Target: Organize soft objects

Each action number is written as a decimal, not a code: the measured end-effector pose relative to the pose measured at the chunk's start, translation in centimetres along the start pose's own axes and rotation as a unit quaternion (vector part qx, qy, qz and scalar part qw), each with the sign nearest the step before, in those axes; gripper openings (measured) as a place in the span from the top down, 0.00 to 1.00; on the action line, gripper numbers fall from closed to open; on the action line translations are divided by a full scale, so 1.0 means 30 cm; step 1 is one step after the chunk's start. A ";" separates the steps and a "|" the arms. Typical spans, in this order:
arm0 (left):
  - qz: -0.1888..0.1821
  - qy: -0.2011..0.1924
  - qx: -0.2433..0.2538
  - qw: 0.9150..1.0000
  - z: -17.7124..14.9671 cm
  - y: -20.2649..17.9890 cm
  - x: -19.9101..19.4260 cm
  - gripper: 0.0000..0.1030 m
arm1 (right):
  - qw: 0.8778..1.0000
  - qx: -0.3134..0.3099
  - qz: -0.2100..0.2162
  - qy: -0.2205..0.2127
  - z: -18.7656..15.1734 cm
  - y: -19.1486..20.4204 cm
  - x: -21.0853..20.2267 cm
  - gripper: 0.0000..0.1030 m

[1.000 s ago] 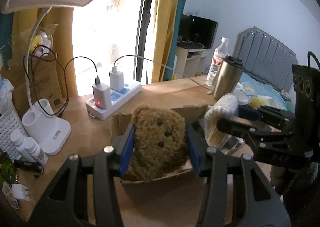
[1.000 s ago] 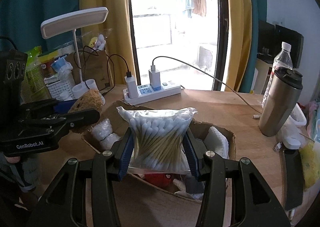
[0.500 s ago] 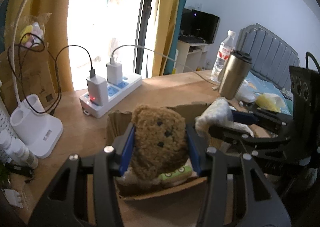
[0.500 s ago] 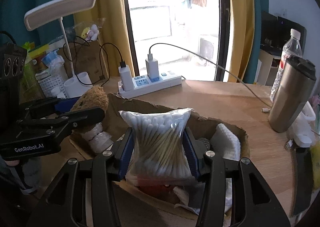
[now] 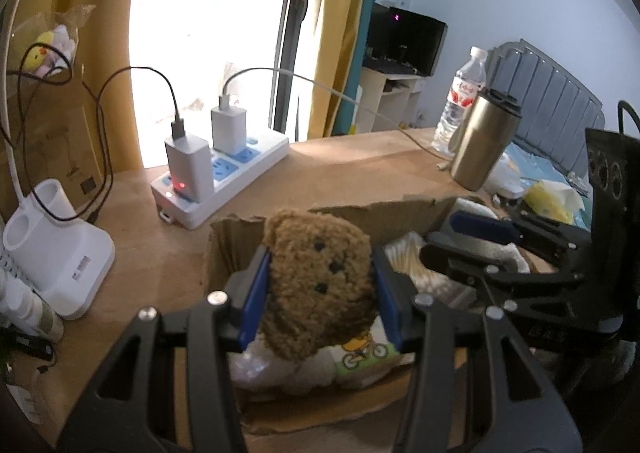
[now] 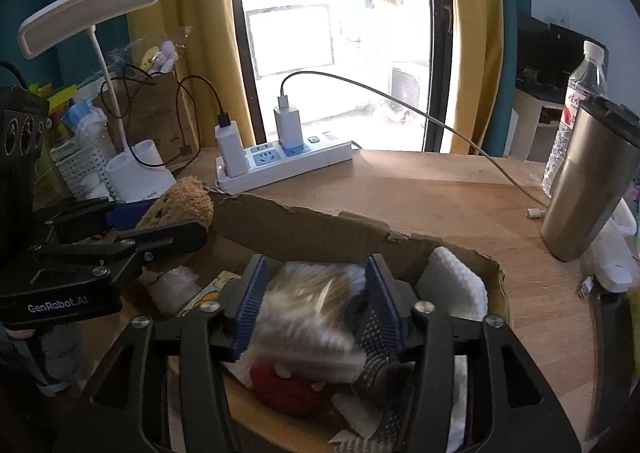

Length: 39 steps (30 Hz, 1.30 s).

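The left gripper (image 5: 320,285) holds a brown plush bear (image 5: 318,281) clamped between its jaws, low over the near-left corner of the cardboard box (image 6: 320,229) on the surface. The right gripper (image 6: 316,301) has its jaws closed on a bag of cotton swabs (image 6: 308,317) — blurred, inside the box above a red soft item (image 6: 288,389).

Procedure, as judged: lower each item until it rests on the contents, then open the jaws fully before lifting. Keep the two grippers apart — they work close together. Release the bear beside the packets (image 5: 360,353), not on the box wall.
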State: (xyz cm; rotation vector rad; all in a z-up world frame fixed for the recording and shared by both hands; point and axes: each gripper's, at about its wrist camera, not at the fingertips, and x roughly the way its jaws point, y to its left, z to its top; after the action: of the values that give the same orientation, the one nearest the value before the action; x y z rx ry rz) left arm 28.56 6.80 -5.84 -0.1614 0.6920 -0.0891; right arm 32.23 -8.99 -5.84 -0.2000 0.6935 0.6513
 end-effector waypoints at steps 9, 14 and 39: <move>0.002 0.009 -0.004 1.000 -0.003 0.006 0.009 0.44 | 1.000 0.002 -0.004 -0.002 -0.002 -0.003 -0.017 0.44; -0.007 0.000 -0.002 1.000 0.002 -0.007 -0.016 0.23 | 1.000 0.001 -0.005 -0.006 -0.001 0.006 -0.045 0.44; -0.008 -0.055 0.008 0.998 -0.017 -0.078 -0.259 0.23 | 0.999 -0.008 -0.020 -0.040 -0.033 0.067 -0.260 0.43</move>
State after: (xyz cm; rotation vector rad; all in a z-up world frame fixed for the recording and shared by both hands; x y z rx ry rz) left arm 22.21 5.50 -0.94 -0.1550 0.5794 -0.1005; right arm 25.92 -11.61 -1.44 -0.2014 0.6055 0.6235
